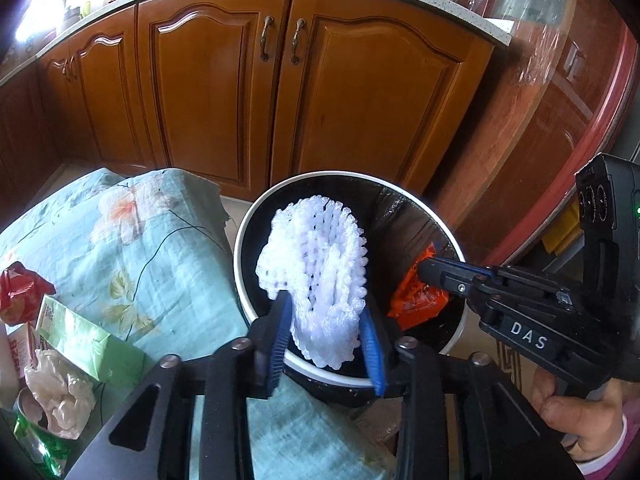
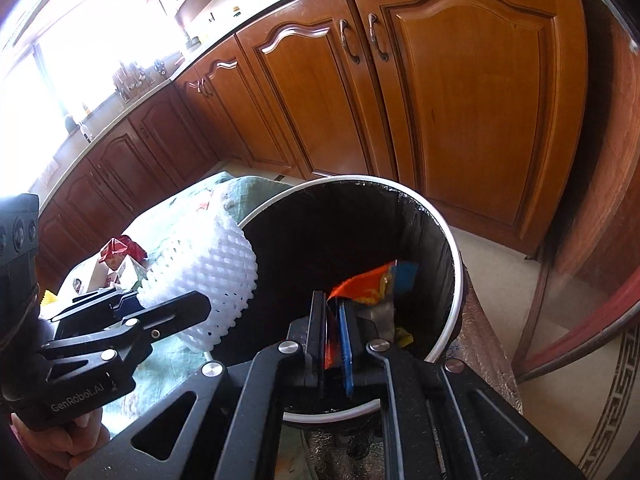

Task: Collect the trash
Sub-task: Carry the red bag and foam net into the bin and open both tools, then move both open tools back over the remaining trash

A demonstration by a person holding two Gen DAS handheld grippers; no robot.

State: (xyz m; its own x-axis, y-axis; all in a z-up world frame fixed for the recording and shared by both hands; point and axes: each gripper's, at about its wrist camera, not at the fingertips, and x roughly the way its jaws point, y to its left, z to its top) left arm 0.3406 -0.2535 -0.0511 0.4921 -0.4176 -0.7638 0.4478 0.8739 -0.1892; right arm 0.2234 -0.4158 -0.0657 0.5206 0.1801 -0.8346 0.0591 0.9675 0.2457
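1. The left gripper (image 1: 326, 344) holds the foam net (image 1: 316, 276) between its blue pads (image 1: 280, 344), over the near rim of the bin (image 1: 240, 248). In this view the net seems only loosely touched at its lower edges, the jaws part-way apart, so I judge the hold is weak. The net is light and springy: if let go here it could catch on the rim, bounce, and drop onto the cloth (image 1: 132, 240) or the floor instead of inside.

2. The right gripper (image 2: 334, 344) has its jaws nearly together on an orange wrapper (image 2: 360, 280), pinched thin between the pads and hanging into the bin's mouth. A crinkly film may cling to a pad when released and ride back out with the gripper.

3. Both grippers crowd the same opening. In the left wrist view the right one's fingertip sits just beside the net; a sideways nudge could knock the net off before it is over the hole.

4. The black liner (image 2: 420, 216) looks slack along the rim. A gripper dipping in could drag it down.

5. Farther left on the cloth lie a green carton (image 1: 76, 332), a red packet (image 1: 24, 292), a crumpled bag (image 1: 60, 392) and a can (image 1: 32, 436). These are still to collect; a gripper swinging back could sweep them off the edge.
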